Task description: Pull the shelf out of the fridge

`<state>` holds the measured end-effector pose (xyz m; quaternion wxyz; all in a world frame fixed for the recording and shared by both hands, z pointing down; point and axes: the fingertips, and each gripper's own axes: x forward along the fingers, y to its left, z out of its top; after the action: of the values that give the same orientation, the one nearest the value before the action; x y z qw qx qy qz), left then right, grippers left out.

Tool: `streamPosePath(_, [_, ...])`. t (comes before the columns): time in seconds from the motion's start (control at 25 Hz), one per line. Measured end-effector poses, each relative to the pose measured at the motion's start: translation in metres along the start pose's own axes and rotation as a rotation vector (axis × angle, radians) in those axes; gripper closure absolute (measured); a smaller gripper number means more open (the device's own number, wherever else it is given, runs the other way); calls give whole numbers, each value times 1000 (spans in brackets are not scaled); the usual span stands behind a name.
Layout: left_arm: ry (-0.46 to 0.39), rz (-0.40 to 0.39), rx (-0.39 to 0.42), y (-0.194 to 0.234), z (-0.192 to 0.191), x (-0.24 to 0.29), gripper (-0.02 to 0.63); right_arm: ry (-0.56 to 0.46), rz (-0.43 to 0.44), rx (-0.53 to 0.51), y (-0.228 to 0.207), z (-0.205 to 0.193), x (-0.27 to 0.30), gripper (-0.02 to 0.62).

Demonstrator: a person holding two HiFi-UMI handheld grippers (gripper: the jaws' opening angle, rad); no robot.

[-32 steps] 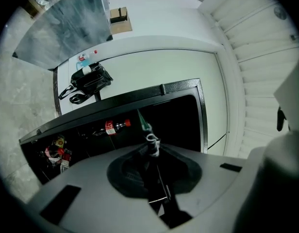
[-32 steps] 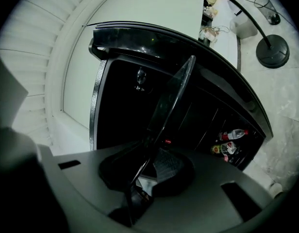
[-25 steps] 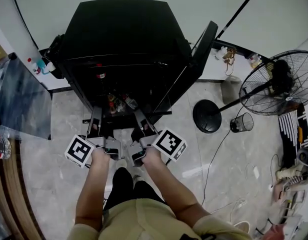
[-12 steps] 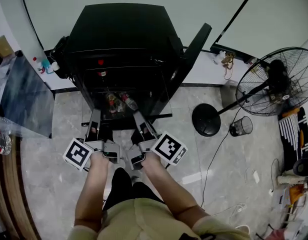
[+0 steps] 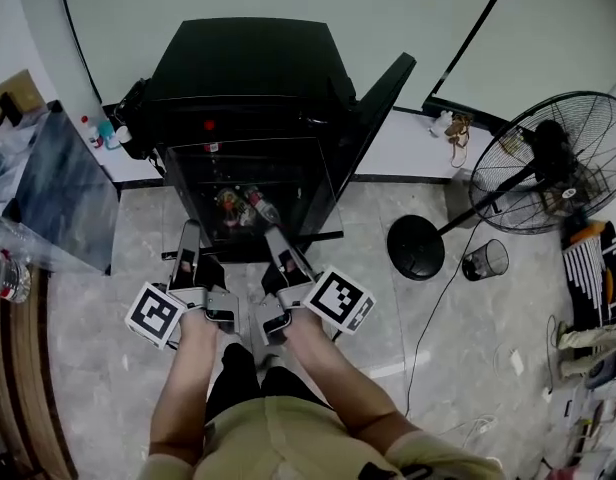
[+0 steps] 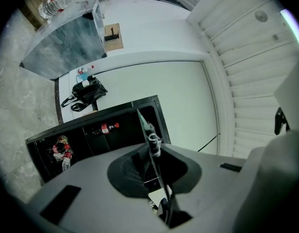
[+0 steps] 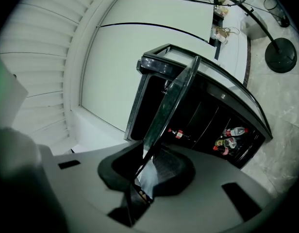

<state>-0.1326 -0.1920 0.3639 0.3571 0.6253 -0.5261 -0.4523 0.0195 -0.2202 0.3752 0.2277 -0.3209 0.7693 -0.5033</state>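
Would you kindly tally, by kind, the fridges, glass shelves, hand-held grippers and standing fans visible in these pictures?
fridge: 1
glass shelf: 1
hand-held grippers: 2 (left hand-held gripper, right hand-held gripper)
standing fan: 1
total: 5

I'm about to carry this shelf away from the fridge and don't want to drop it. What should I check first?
1. Left claw shut on the shelf edge: ok.
2. Right claw shut on the shelf: ok.
3. Fridge door wide open, clear of the shelf: ok.
4. Far edge of the shelf out of the fridge: cannot tell.
5. Fan off to the right, apart from the shelf: ok.
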Motion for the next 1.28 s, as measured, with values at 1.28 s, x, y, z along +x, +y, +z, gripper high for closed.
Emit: streamPosePath(1.28, [80, -7, 8, -36, 14, -95, 555, -15, -26, -53, 53, -67, -76, 512])
